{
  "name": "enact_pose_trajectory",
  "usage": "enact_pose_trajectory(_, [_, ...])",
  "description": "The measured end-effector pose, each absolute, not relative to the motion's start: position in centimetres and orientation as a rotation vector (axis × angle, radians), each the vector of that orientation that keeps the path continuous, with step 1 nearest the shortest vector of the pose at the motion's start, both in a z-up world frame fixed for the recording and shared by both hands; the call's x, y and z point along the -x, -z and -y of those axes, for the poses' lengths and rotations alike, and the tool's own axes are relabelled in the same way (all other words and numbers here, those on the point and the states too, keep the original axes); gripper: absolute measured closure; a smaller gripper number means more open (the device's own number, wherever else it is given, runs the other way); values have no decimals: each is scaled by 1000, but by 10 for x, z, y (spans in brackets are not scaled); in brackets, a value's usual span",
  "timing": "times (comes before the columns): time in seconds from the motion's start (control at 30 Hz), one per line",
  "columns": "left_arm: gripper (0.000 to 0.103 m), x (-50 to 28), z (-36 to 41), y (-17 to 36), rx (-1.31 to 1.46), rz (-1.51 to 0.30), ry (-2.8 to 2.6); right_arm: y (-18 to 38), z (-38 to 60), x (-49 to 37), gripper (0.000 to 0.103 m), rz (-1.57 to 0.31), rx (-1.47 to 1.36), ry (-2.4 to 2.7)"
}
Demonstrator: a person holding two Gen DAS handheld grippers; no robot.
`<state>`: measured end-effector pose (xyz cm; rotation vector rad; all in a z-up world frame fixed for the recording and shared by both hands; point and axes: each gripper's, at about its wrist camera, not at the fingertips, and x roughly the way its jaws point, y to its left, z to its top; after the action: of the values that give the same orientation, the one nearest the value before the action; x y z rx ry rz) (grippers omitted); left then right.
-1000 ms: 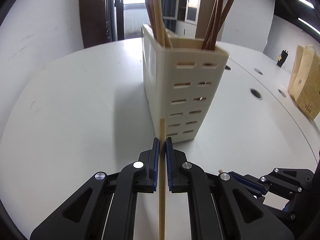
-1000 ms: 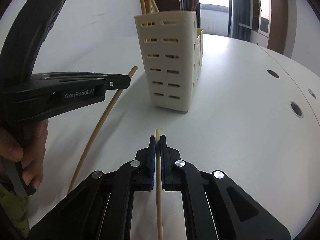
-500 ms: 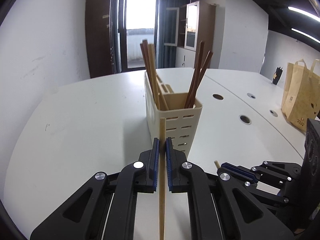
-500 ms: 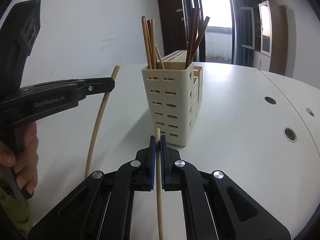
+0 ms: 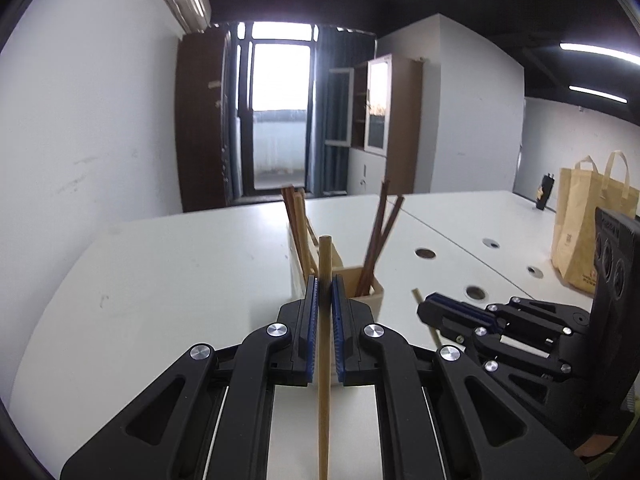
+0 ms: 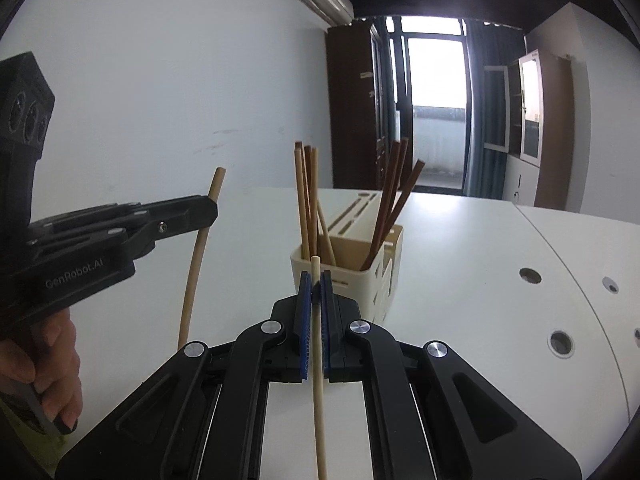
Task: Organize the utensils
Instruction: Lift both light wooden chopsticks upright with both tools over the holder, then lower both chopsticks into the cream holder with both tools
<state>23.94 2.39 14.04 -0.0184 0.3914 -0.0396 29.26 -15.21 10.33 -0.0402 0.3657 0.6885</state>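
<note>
Between the blue pads of the left hand-held gripper a tan chopstick is clamped upright; the right hand-held gripper pinches a paler chopstick likewise. Just beyond both, on the white surface, stands the cream utensil holder, holding light and dark chopsticks.

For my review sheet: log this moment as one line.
left tool: shut on tan chopstick | right tool: shut on pale chopstick | holder: on table, chopsticks inside | stage: both carried
</note>
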Motion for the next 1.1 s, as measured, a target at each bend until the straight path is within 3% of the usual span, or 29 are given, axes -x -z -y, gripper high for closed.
enact_pose_trajectory(1.1, [97, -233, -2, -192, 68, 206, 29, -166, 172, -337, 98, 139, -232, -716])
